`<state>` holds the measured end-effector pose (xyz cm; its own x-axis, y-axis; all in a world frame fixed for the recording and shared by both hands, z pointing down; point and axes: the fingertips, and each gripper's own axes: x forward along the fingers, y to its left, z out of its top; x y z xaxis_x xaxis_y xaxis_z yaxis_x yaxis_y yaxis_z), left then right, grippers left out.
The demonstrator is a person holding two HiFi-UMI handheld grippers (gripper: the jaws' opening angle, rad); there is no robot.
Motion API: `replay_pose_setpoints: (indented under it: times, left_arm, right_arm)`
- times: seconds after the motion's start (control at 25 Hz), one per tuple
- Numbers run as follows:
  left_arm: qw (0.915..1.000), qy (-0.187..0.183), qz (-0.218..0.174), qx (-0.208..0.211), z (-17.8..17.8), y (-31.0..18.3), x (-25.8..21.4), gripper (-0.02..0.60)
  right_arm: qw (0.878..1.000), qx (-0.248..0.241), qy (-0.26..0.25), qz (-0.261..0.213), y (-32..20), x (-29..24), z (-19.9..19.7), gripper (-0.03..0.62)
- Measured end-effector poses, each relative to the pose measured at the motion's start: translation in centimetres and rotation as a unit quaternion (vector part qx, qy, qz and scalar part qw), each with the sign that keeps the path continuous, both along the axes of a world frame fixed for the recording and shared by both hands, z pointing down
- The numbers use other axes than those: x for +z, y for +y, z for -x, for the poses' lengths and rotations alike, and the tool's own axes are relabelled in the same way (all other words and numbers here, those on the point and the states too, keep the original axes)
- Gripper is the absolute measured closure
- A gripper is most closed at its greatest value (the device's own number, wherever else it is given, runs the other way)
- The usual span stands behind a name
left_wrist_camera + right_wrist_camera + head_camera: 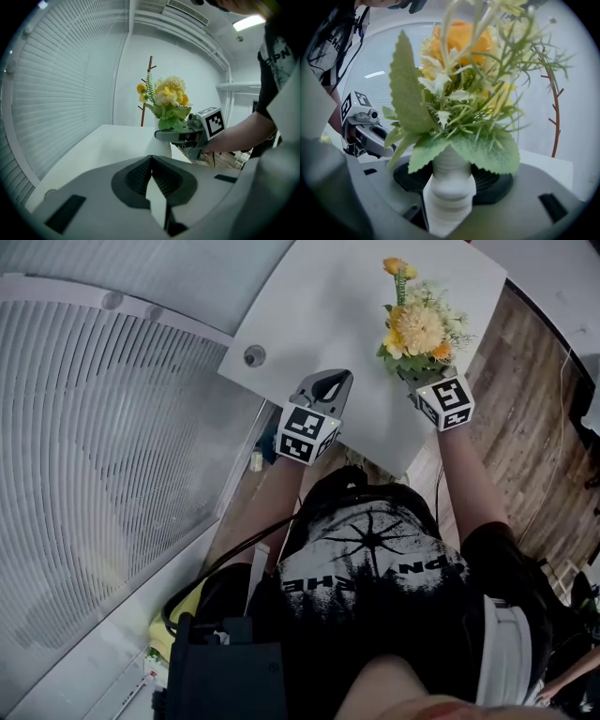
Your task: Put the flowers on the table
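Note:
A bunch of yellow and orange flowers (419,326) with green leaves stands in a white ribbed vase (449,187). My right gripper (417,381) is shut on the vase's neck and holds it upright over the near right part of the white table (319,306). In the left gripper view the vase (158,146) is low at the table top (93,145); whether its base touches I cannot tell. My left gripper (330,385) hovers over the table's near edge, left of the flowers, shut with nothing between its jaws (151,158).
A round cable hole (254,356) sits in the table's left corner. White window blinds (94,446) run along the left. A thin wooden branch stand (146,89) rises behind the table. Wood floor (525,409) lies to the right.

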<state>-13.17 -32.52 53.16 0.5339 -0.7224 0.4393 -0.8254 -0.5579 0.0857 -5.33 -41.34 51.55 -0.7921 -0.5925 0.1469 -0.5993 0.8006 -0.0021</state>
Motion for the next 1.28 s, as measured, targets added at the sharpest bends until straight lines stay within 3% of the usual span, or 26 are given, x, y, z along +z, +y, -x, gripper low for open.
replay_pose_setpoints:
  times: [0.16,0.56,0.72,0.96,1.28]
  left_arm:
    - [1.0,-0.001,-0.002,-0.001,-0.2,1.2,-0.6,0.569]
    - [0.9997,0.016,0.02,0.007,0.9,-1.8,2.6,0.569]
    - [0.9997,0.015,0.016,0.012,0.8,-1.9,2.6,0.569]
    - [0.9997,0.023,0.012,0.004,-0.2,-0.9,2.2,0.569]
    - [0.9987,0.045,-0.021,0.001,-4.5,-0.3,-0.2,0.569]
  right_arm:
    - [1.0,0.002,-0.01,-0.013,1.0,-1.4,-0.2,0.342]
    - [1.0,-0.005,-0.02,0.002,-2.4,1.6,1.8,0.341]
    - [1.0,0.0,-0.02,0.008,-2.8,1.9,1.9,0.307]
    - [0.999,0.006,-0.008,0.035,0.1,2.6,0.1,0.301]
    - [0.999,0.006,0.003,0.05,4.4,1.8,-5.6,0.301]
